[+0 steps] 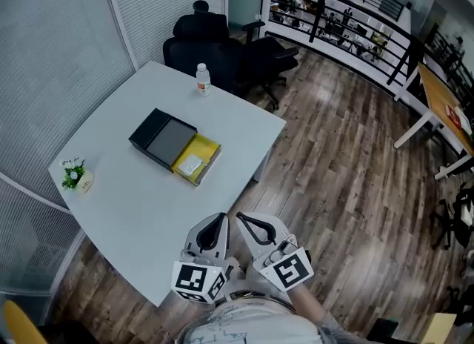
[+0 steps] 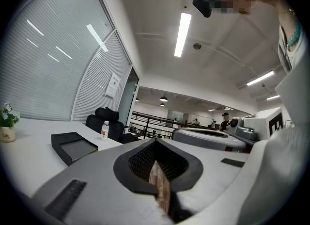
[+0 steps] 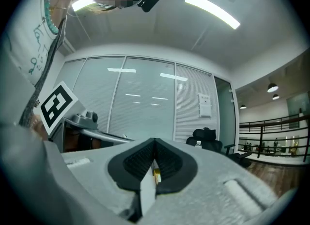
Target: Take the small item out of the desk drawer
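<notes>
Nearest, at the bottom of the head view, the left gripper (image 1: 221, 218) and the right gripper (image 1: 240, 218) sit side by side close to the person's body, with their marker cubes toward the camera. Both point toward the white table (image 1: 141, 209), and their tips are about level with its near right edge. The left gripper's jaws are together at the tip with nothing between them. The right gripper's jaws are likewise pressed together and empty; through the slit only a sliver of white and yellow shows.

Farther out, near the middle of the table, lies a flat black drawer box (image 1: 161, 136) with its yellow drawer (image 1: 200, 156) pulled out toward the near right. A small pale item (image 1: 189, 164) rests inside the drawer, well apart from both grippers.

Near the table's left corner stands a small potted plant (image 1: 75, 176). Near the far edge stands a clear bottle (image 1: 203, 81), upright. Beyond it are black office chairs (image 1: 204, 42), with a wood floor (image 1: 326, 164) to the right and a dark railing (image 1: 333, 1) farthest off.
</notes>
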Demonstrator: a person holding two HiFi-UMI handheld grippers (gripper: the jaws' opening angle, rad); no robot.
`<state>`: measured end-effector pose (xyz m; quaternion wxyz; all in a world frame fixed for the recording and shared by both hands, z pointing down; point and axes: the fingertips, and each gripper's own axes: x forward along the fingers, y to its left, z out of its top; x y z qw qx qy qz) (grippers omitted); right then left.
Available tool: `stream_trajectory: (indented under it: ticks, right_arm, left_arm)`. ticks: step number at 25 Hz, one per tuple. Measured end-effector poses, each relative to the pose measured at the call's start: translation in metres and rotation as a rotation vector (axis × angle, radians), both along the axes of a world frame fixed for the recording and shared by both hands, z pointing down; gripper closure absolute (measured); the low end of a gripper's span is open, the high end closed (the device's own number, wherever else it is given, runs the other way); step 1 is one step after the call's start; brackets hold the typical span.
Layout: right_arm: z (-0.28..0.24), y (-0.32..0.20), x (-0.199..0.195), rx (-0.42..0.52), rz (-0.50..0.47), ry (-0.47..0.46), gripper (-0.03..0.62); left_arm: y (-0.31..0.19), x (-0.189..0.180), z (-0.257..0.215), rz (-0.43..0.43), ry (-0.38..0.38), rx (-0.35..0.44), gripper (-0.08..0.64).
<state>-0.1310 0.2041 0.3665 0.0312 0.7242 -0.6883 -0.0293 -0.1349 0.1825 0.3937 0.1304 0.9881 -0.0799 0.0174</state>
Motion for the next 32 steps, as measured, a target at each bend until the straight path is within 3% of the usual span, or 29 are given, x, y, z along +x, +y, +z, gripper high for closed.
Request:
stream_trajectory:
  ticks: [10,23,32]
  right_arm:
    - [-0.004,-0.019,0.019,0.003,-0.015,-0.005,0.59]
    - [-0.016,-0.07,0.091,0.041,-0.079,-0.012,0.589]
    - [-0.013,-0.099,0.121,0.029,-0.111,-0.017,0.589]
  left_arm:
    - [-0.018,0.016,-0.002,-0.022,-0.004,-0.009,0.563]
    - [-0.066,0.089,-0.013,-0.075,0.019,0.021,0.563]
    - [-0.091,0.118,-0.011,-0.103,0.01,0.011,0.563]
